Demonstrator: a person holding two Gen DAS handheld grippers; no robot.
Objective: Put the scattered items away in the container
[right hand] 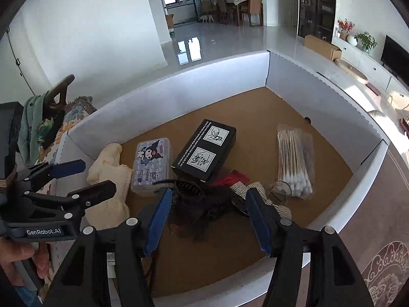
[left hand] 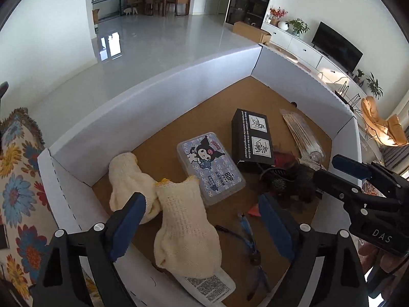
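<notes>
Left hand-held gripper point(left hand: 202, 217): agape, empty, above cream gloves point(left hand: 188, 230) | right hand-held gripper point(right hand: 207, 217): agape, empty | white box point(right hand: 179, 87): holds items

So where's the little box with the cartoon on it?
The cartoon box lies flat inside the white cardboard tray, on its left side, between the cream knitted gloves and the black box.

"BOP" stands on the cartoon-printed case point(left hand: 210, 168), "DAS" on the right gripper point(left hand: 334, 176), "GenRobot.AI" on the left gripper point(right hand: 88, 176).
</notes>
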